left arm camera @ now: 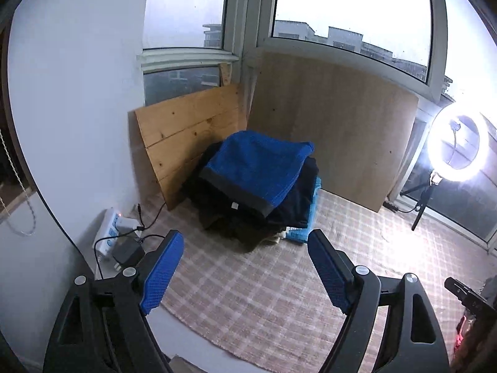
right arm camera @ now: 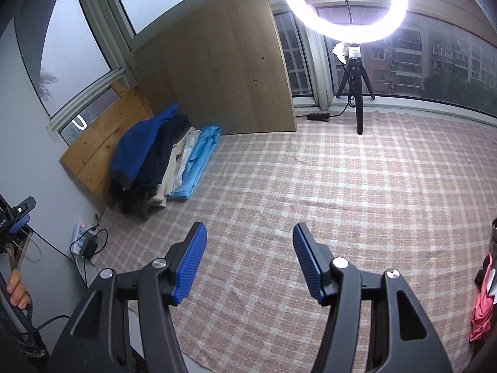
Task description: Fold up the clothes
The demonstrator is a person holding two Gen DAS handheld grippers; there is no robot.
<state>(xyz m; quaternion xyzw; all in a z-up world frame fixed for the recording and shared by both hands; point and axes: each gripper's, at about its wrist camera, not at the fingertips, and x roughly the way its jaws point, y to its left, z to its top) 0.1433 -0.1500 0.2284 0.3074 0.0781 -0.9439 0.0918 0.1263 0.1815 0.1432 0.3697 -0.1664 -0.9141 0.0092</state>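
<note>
Jaws: both grippers stand spread with nothing between the blue pads; the left gripper (left arm camera: 245, 242) hangs over the checked rug (left arm camera: 248, 295), the right gripper (right arm camera: 250, 233) over bare rug (right arm camera: 341, 186) too.
Near left: a white power strip (left arm camera: 108, 233) with a black adapter (left arm camera: 127, 253) and cables lies at the rug's edge by the wall.
Near right: a pink garment (right arm camera: 483, 304) shows at the right wrist view's edge.
Clothes: a stack of folded clothes (left arm camera: 257, 183) sits in the far corner on the rug, a blue piece (left arm camera: 261, 164) on top, dark ones under it; well apart from both grippers.
Right view only: beige, white and light blue layers (right arm camera: 198, 158) low in the stack, and a hand (right arm camera: 17, 289) at the left edge.
Behind: two wooden boards (left arm camera: 335, 127) lean against the windows.
Far right: a lit ring light (right arm camera: 343, 3) on a black tripod (right arm camera: 357, 87) stands on the rug.
</note>
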